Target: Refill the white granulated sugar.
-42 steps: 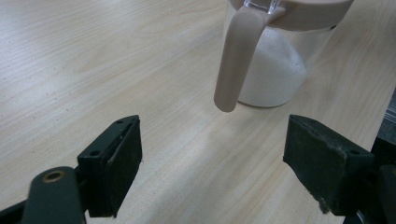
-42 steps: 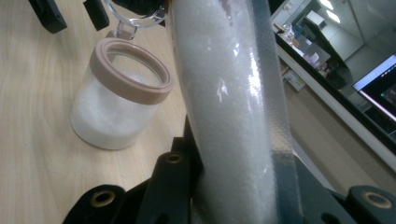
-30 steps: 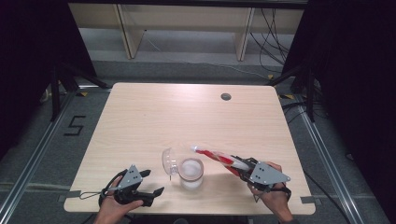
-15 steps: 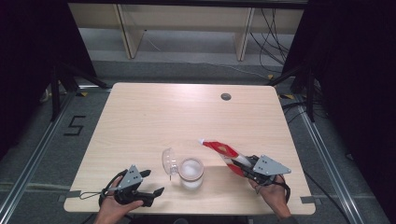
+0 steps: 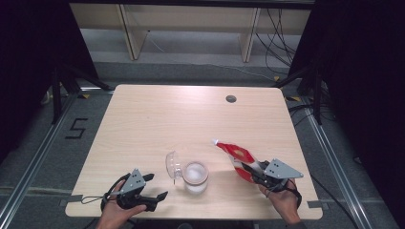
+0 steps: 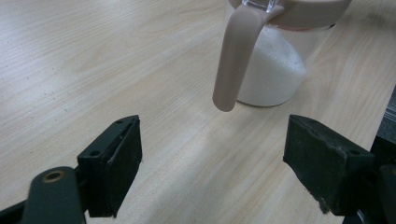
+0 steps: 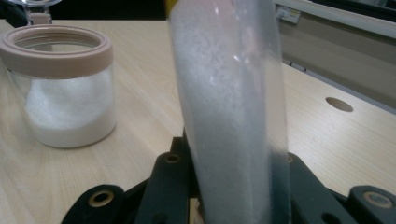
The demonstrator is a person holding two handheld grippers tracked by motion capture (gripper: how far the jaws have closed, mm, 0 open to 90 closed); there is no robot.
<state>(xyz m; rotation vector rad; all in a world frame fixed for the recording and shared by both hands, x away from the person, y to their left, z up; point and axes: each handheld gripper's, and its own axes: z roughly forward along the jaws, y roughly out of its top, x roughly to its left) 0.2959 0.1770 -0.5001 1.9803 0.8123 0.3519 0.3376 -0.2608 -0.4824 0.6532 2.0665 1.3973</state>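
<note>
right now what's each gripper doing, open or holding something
Left gripper: open, nothing between its jaws, aimed at the jar.
Right gripper: shut on the red and white bag of white powder.

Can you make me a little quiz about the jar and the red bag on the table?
1. True or false: the jar has its lid flipped open.
2. What does the right gripper hold?
A. a spoon
B. the red and white bag
C. nothing
3. Fill in: the left gripper rests with its jaws ____ and nothing between them.

Key: 1 true, the lid stands up at the jar's left rim and white powder lies inside. 2 B, the jaws are shut on the bag's lower end. 3 open.
</note>
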